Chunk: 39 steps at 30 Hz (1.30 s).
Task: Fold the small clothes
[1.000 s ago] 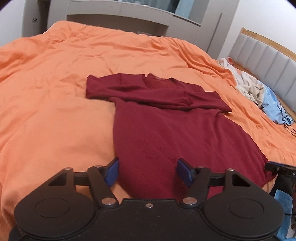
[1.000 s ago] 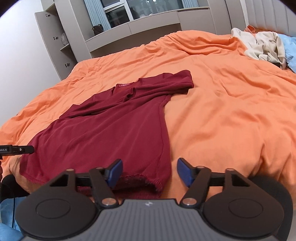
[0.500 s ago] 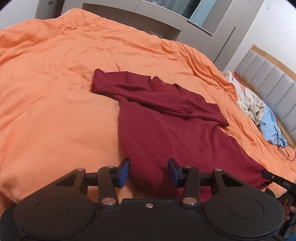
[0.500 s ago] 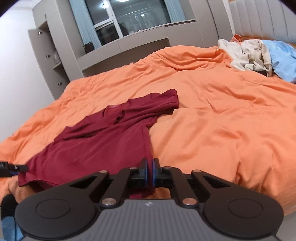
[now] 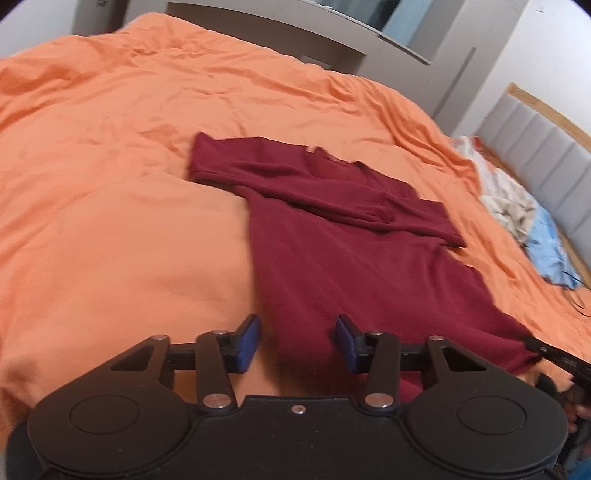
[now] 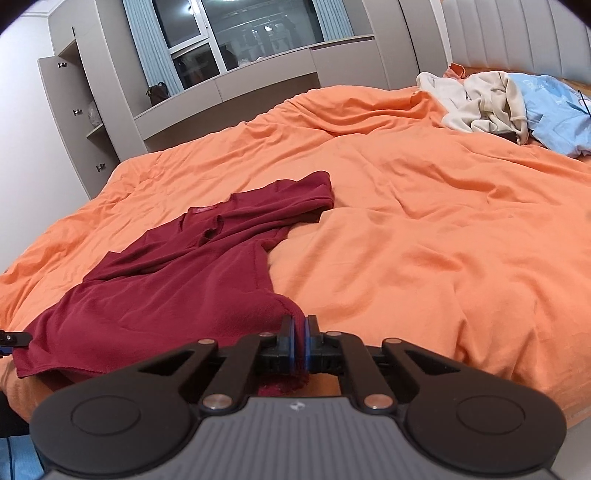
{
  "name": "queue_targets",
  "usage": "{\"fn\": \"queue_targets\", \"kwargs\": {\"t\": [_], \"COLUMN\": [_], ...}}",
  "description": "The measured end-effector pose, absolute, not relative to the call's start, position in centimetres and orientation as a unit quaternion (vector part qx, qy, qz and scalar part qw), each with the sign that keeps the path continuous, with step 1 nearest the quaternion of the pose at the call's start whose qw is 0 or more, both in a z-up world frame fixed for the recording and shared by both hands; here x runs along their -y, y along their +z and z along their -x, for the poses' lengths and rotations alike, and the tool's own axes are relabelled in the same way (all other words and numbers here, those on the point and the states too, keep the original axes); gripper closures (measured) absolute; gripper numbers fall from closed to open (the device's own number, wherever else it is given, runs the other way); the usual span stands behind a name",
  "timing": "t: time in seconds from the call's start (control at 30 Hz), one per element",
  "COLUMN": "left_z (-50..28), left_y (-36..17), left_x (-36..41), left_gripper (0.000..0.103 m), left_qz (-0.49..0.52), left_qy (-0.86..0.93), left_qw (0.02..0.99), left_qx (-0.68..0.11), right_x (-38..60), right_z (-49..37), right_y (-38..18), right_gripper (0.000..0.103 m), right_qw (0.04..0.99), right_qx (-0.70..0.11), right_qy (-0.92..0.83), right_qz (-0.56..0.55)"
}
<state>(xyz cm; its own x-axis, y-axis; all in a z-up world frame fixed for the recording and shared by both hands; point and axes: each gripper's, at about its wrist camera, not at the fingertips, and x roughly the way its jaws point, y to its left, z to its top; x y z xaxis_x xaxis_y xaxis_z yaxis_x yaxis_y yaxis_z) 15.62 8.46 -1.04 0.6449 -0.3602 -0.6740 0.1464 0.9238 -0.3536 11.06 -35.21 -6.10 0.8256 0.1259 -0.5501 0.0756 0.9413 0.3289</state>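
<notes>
A dark red T-shirt (image 5: 351, 258) lies flat on the orange duvet (image 5: 110, 221), sleeves folded across the chest and hem towards me. My left gripper (image 5: 298, 341) hovers at the hem's left corner. Its jaws are closing, with the shirt's edge between the blue pads (image 5: 248, 343), which do not press on it. My right gripper (image 6: 299, 343) is shut on the hem's right corner of the T-shirt (image 6: 166, 288). The cloth bunches up into the pads and hangs a little beneath them. The right gripper's tip (image 5: 554, 358) shows at the far right of the left wrist view.
A heap of cream and light blue clothes (image 6: 498, 103) lies by the padded headboard (image 6: 517, 33). Grey cabinets and a window (image 6: 240, 85) stand beyond the bed. The duvet (image 6: 424, 240) spreads wide and wrinkled to the right of the shirt.
My right gripper went from open to shut on the hem corner and drew it up slightly. The left gripper's jaws came closer together around the other corner.
</notes>
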Motion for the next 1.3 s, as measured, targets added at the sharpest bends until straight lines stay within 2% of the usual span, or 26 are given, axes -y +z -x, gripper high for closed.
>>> {"fn": "queue_targets", "kwargs": {"t": [0.07, 0.23, 0.33, 0.4, 0.5, 0.57, 0.6, 0.63, 0.7, 0.73, 0.77, 1.07, 1.3], "left_z": [-15.7, -15.1, -14.7, -14.5, -13.9, -13.7, -13.7, -13.7, -13.5, -13.3, -13.0, -9.3, -9.6], "left_y": [-1.0, -0.1, 0.2, 0.3, 0.2, 0.2, 0.1, 0.0, 0.1, 0.2, 0.4, 3.6, 0.4], "left_x": [-7.8, -6.8, -7.0, -7.4, -7.8, -8.1, -8.3, -8.4, -8.5, -8.5, -8.4, -9.7, -9.6], "left_gripper": [0.068, 0.076, 0.077, 0.077, 0.082, 0.088, 0.090, 0.093, 0.096, 0.097, 0.097, 0.098, 0.095], "left_qz": [0.141, 0.147, 0.156, 0.165, 0.158, 0.159, 0.162, 0.163, 0.165, 0.166, 0.163, 0.132, 0.098], "left_qy": [-0.156, -0.181, -0.180, -0.177, -0.158, -0.147, -0.143, -0.137, -0.123, -0.116, -0.111, -0.086, -0.063], "left_qw": [0.892, 0.887, 0.883, 0.880, 0.881, 0.882, 0.882, 0.883, 0.887, 0.890, 0.894, 0.923, 0.914], "left_qx": [-0.400, -0.399, -0.404, -0.408, -0.416, -0.418, -0.419, -0.419, -0.414, -0.408, -0.403, -0.351, -0.390], "right_x": [35.2, 35.4, 35.2, 35.2, 35.1, 35.0, 34.9, 34.8, 34.4, 34.3, 34.1, 32.9, 31.4], "right_z": [-11.3, -11.5, -11.2, -11.0, -10.5, -10.1, -10.0, -10.0, -9.9, -9.9, -9.7, -5.6, -6.0], "right_y": [-6.2, -6.5, -6.5, -6.4, -6.3, -6.3, -6.4, -6.5, -6.6, -6.6, -6.5, -2.4, -4.4], "right_gripper": [0.097, 0.097, 0.096, 0.091, 0.077, 0.051, 0.050, 0.051, 0.061, 0.082, 0.090, 0.096, 0.094], "right_qw": [0.939, 0.937, 0.937, 0.936, 0.935, 0.932, 0.931, 0.930, 0.930, 0.930, 0.930, 0.949, 0.943], "right_qx": [-0.297, -0.304, -0.305, -0.306, -0.308, -0.309, -0.310, -0.311, -0.315, -0.316, -0.316, -0.265, -0.309], "right_qy": [0.012, 0.012, 0.016, 0.022, 0.034, 0.049, 0.057, 0.059, 0.051, 0.046, 0.047, 0.068, 0.056], "right_qz": [-0.171, -0.175, -0.171, -0.170, -0.173, -0.181, -0.186, -0.187, -0.182, -0.181, -0.181, -0.157, -0.112]}}
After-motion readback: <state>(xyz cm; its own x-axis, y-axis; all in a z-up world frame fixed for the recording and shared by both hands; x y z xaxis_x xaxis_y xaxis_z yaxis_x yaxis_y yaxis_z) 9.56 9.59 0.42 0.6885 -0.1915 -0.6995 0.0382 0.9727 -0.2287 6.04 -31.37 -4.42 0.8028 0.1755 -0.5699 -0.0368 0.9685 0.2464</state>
